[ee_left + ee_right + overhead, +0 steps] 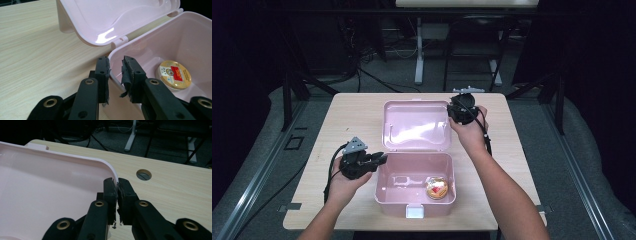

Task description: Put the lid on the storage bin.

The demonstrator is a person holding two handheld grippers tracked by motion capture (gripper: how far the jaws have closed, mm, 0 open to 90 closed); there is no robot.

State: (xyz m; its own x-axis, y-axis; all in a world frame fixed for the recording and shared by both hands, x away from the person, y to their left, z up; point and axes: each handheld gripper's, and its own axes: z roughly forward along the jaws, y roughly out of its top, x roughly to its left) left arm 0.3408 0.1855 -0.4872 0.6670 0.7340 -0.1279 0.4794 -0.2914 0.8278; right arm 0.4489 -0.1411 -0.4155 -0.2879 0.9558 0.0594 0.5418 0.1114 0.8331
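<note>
A pink plastic box [382, 192] stands open mid-table, its lid [416, 125] tilted back behind it. A round gold tin with a red label [436, 188] lies on the floor of the box at the right. My left gripper [383, 159] comes in from the left, its jaws on either side of the box's left wall [117, 75] near the hinge and shut on it. The tin [175, 74] lies beyond those jaws [115, 65]. My right gripper [451, 111] is at the lid's far right corner. Its jaws [117, 182] are shut on the lid's rim [110, 168].
A white latch [414, 211] sits on the box's front wall. The wooden table [347, 120] has a round cable hole [143, 174] near the right gripper. Bare tabletop lies left and right of the box. Dark floor, cables and a table's legs [418, 60] are behind.
</note>
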